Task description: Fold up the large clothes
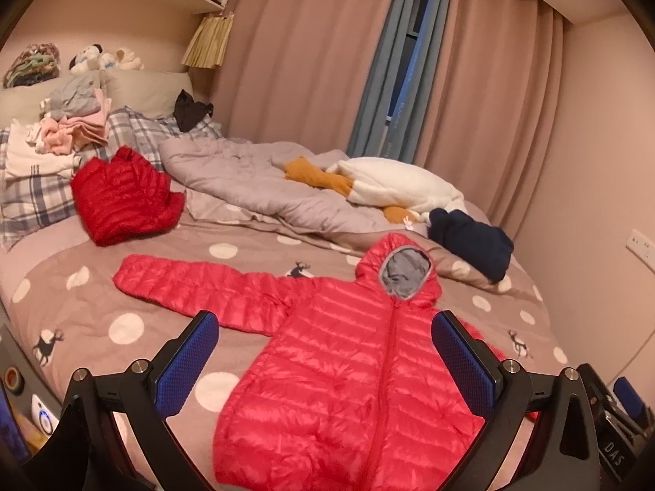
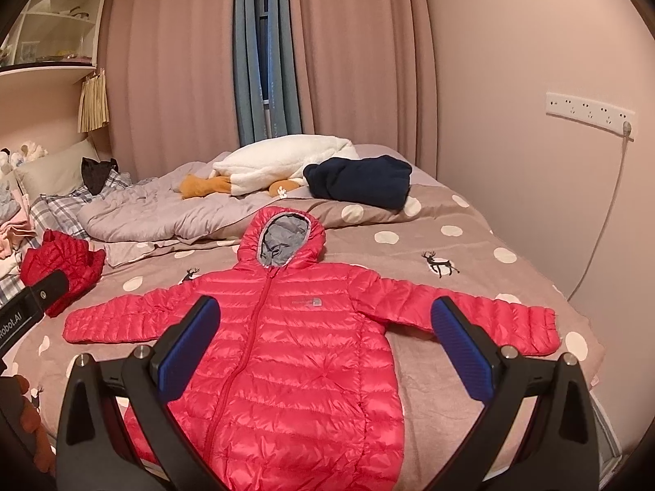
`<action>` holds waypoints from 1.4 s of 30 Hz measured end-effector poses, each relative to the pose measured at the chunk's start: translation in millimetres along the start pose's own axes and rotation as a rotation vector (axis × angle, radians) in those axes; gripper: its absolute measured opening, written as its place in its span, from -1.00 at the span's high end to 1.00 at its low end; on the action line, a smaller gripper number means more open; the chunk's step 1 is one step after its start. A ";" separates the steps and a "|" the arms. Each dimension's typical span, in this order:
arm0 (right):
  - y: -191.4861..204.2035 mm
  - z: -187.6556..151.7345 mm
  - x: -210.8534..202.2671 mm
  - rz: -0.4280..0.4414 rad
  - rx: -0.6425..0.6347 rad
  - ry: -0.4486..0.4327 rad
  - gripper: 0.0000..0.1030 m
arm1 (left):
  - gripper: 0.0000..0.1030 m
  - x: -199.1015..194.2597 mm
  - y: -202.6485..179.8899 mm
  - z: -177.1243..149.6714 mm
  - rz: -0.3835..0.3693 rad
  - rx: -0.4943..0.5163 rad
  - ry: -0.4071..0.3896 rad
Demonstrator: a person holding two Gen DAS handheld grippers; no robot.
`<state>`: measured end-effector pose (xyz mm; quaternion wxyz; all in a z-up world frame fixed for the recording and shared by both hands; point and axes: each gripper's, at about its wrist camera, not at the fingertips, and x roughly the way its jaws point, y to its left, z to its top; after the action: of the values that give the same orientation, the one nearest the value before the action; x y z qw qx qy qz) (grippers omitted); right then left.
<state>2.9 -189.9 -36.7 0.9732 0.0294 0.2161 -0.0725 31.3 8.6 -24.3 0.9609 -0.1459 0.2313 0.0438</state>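
Jacket (image 2: 303,352) lies face up and spread flat on the bed (image 2: 470,253), zip closed, hood (image 2: 282,237) toward the far side, both sleeves out sideways. Left gripper (image 1: 325,364) and right gripper (image 2: 325,352) both hover above the body of the jacket, jaws wide apart, nothing held; neither pad touches cloth as far as I can tell. Judged step: start of the fold, no fold made yet. To do it well: take the right sleeve (image 2: 491,319) near the cuff with the right gripper, the left sleeve (image 1: 196,282) likewise with the left, pinch only the top layers, and carry each across the chest so the cuff lands inside the body outline; then bring hem to hood. Down fill is puffy and slick, so it will likely spring back; press each fold flat before releasing. Edges: the jacket's hem sits close to the near bed edge and runs out of view below the grippers, so the hem grip may need a reach under the rig. The right cuff lies near the bed's right edge, with the wall just beyond. Open room: bare dotted cover left of the body and between hood and quilt (image 2: 163,212). Keep clear of the red folded jacket (image 1: 123,200) at far left and the navy garment (image 2: 360,180) beyond the hood.
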 end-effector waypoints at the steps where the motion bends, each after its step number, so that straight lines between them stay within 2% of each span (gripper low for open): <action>1: -0.1 -0.2 0.0 0.001 -0.001 0.001 -1.00 | -1.00 0.1 0.3 0.0 -0.002 -0.002 0.002; 42: -8.1 -0.3 2.1 -0.025 0.015 0.014 -1.00 | -1.00 1.8 -6.1 -5.1 0.005 0.006 0.023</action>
<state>3.4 -198.1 -38.0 0.9704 0.0345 0.2227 -0.0862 31.7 1.2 -27.9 0.9584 -0.1429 0.2430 0.0441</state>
